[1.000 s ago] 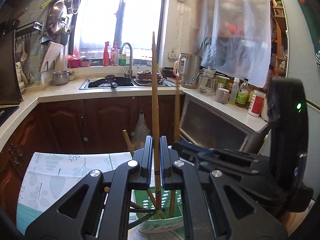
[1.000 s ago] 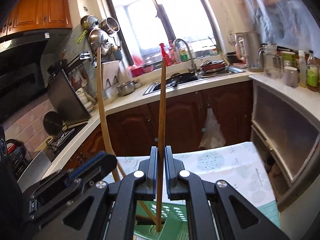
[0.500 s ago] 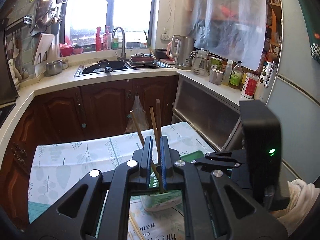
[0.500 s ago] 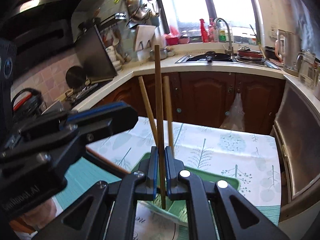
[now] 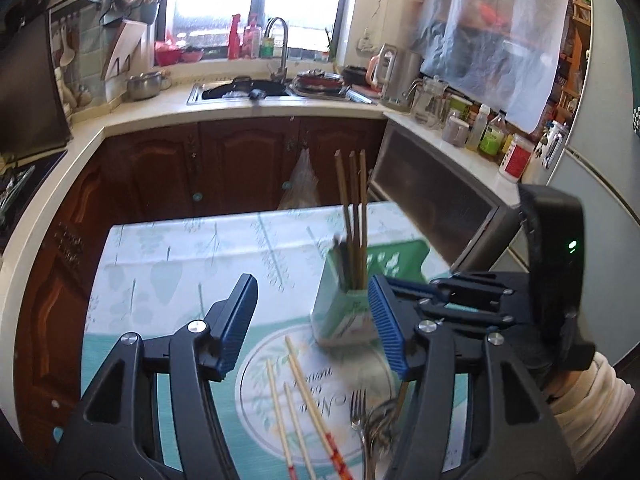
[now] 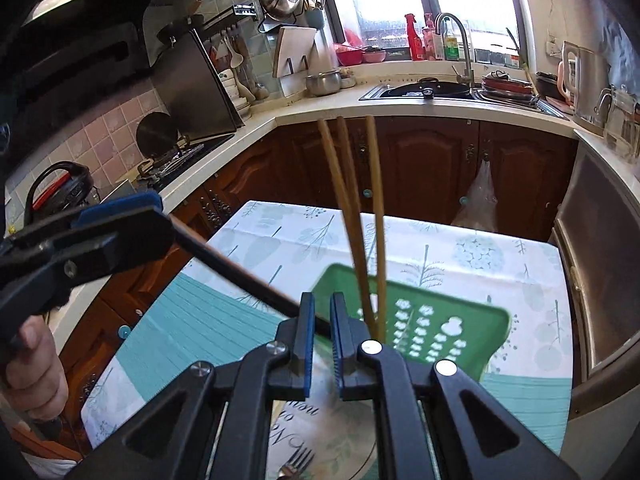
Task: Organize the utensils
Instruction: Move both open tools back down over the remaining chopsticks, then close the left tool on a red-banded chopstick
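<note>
Left gripper: jaws opening, nothing between them, chopstick released; right gripper: jaws pressed near-together, empty; loose chopsticks and fork lie before the green holder, awaiting pickup; three brown chopsticks now stand inside it.

I can make out only upside-down script on the round placemat, a fragment like "Non"; the rest is unreadable.

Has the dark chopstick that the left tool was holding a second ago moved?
Yes. It has left the left tool, whose jaws are opening with nothing between them, and now stands with the other chopsticks in the green holder on the table.
</note>
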Demonstrator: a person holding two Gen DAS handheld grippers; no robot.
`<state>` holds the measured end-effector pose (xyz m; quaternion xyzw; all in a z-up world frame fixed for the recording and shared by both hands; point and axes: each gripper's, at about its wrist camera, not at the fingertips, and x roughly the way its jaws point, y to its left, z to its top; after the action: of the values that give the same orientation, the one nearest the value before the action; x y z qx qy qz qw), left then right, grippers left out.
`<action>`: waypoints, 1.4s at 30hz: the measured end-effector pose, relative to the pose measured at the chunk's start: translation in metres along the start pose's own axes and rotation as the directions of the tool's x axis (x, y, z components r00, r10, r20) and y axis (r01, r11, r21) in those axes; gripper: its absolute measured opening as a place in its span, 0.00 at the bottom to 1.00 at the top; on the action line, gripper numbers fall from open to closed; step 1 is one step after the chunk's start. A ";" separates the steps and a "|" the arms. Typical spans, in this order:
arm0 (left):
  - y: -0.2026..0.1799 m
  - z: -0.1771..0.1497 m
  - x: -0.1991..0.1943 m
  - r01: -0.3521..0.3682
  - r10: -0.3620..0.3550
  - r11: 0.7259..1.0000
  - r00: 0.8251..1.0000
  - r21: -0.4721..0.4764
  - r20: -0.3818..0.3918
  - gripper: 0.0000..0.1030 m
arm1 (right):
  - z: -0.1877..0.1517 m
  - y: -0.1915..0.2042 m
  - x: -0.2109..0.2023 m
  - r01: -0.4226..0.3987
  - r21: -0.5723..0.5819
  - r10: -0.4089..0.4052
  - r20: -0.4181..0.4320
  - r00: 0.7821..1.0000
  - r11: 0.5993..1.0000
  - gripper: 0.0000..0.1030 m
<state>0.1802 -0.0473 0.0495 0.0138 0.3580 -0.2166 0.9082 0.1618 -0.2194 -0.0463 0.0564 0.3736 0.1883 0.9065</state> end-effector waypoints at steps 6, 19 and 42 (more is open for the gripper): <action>0.021 -0.053 -0.012 -0.063 0.057 0.997 0.993 -0.053 -0.105 0.61 | -0.030 0.022 -0.013 -0.048 0.060 0.051 -0.051 0.997 0.997 0.08; 0.047 -0.115 -0.002 -0.169 0.125 0.977 0.948 -0.130 -0.293 0.81 | -0.090 0.069 -0.005 -0.008 0.099 0.026 -0.186 0.982 0.995 0.08; 0.058 -0.167 0.083 -0.179 0.120 0.983 0.796 -0.042 -0.593 0.64 | -0.145 0.064 0.028 0.071 0.264 0.033 -0.372 0.928 0.962 0.31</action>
<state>0.1504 0.0031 -0.1366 0.0649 0.6288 -0.1120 0.7667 0.0594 -0.1557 -0.1529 0.1400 0.5617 0.1334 0.8044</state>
